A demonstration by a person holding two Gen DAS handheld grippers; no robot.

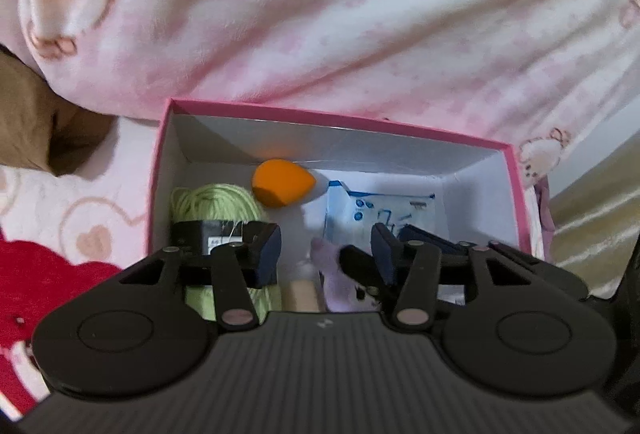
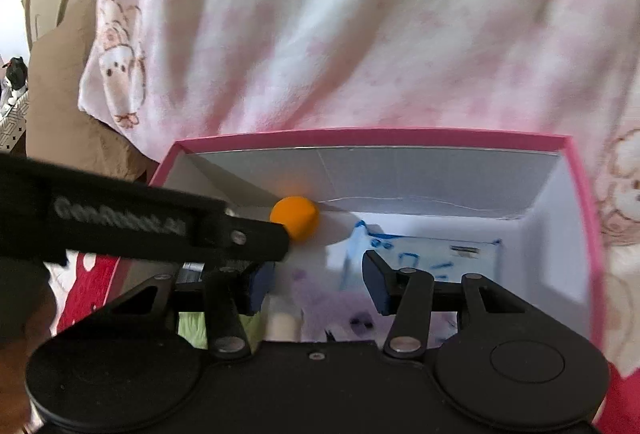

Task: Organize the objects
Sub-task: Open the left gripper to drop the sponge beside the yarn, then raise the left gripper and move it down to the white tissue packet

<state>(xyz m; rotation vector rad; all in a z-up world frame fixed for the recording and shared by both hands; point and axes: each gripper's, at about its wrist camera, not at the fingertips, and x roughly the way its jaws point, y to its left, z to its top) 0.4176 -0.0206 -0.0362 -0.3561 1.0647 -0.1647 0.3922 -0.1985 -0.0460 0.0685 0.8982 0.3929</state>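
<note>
A pink box [image 1: 340,119] with a white inside lies open on the bed; it also shows in the right wrist view [image 2: 376,135]. In it are an orange sponge [image 1: 280,183] [image 2: 296,218], a green yarn skein [image 1: 216,201], a blue-printed white packet [image 1: 376,209] [image 2: 424,254], a purple plush toy [image 1: 340,282] [image 2: 336,306] and a beige bottle [image 1: 302,294] [image 2: 282,326]. My left gripper [image 1: 326,254] is open over the box, holding nothing. My right gripper [image 2: 316,284] is open over the box too, empty. The left gripper's arm [image 2: 140,226] crosses the right wrist view.
A pink and white fleece blanket [image 1: 340,13] [image 2: 360,33] rises right behind the box. A red and pink heart-print cover [image 1: 48,266] lies to the left. A brown cushion [image 1: 36,121] is at far left.
</note>
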